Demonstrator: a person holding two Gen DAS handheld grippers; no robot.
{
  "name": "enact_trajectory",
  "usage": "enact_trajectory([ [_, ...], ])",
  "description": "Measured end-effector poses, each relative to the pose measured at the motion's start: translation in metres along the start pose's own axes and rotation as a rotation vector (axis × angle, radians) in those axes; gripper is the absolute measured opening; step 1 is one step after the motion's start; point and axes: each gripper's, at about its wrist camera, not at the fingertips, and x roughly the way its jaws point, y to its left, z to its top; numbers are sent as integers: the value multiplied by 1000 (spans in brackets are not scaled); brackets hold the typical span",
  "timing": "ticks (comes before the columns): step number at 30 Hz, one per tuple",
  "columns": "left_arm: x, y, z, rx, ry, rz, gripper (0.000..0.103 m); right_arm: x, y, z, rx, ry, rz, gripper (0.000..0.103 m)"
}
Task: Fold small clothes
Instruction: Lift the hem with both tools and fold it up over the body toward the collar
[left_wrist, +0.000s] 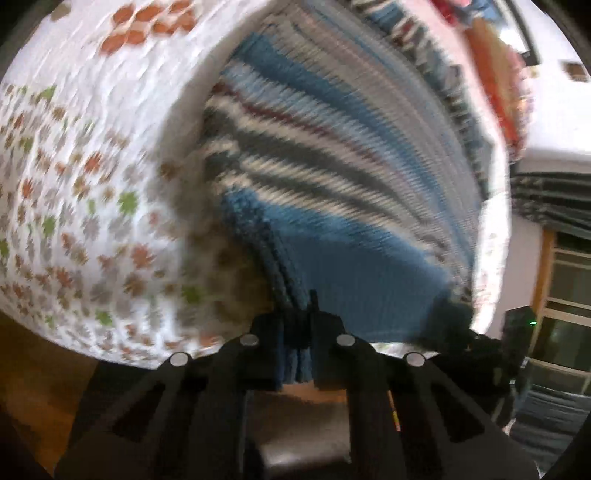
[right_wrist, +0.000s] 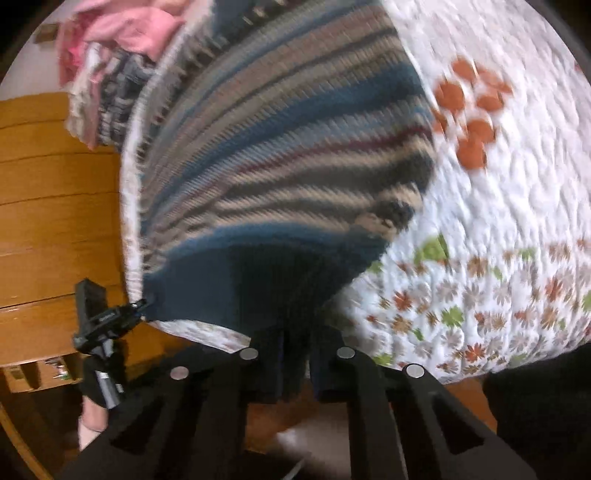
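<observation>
Fold under way: left claw (left_wrist: 297, 350) and right claw (right_wrist: 295, 363) each pinch the striped sweater's (left_wrist: 332, 177) blue hem; next, carry it far over the bed quilt (left_wrist: 85, 147).

**Legible text: none confirmed**

Both wrist views are motion-blurred. One possible marking noted: a short line of pale lettering on the black device (right_wrist: 107, 321) at the left of the right wrist view, too small and smeared to read. A green indicator light on a dark unit (left_wrist: 521, 328) at the right of the left wrist view carries no readable characters. No labels, brands or numbers can be made out elsewhere
</observation>
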Motion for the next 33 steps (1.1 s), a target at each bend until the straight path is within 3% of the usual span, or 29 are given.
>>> enact_trajectory([
  [6, -32, -21, 26, 5, -148, -133, 8, -41, 22, 29, -27, -91, 67, 10],
  [13, -41, -35, 81, 8, -252, -131, 8, -61, 19, 83, 32, -135, 68, 10],
  [21, 8, -51, 153, -11, -226, -48, 9, -24, -10, 145, 168, -115, 82, 10],
  [27, 39, -43, 183, -51, -182, -7, 14, -6, -30, 171, 230, -90, 107, 14],
  [30, 41, -38, 192, -88, -159, -50, 17, -5, -33, 178, 261, -76, 135, 18],
  [32, 38, -32, 194, -121, -142, -103, 25, -9, -36, 179, 264, -82, 134, 24],
  [33, 35, -27, 195, -141, -136, -139, 26, -11, -38, 180, 268, -82, 137, 34],
])
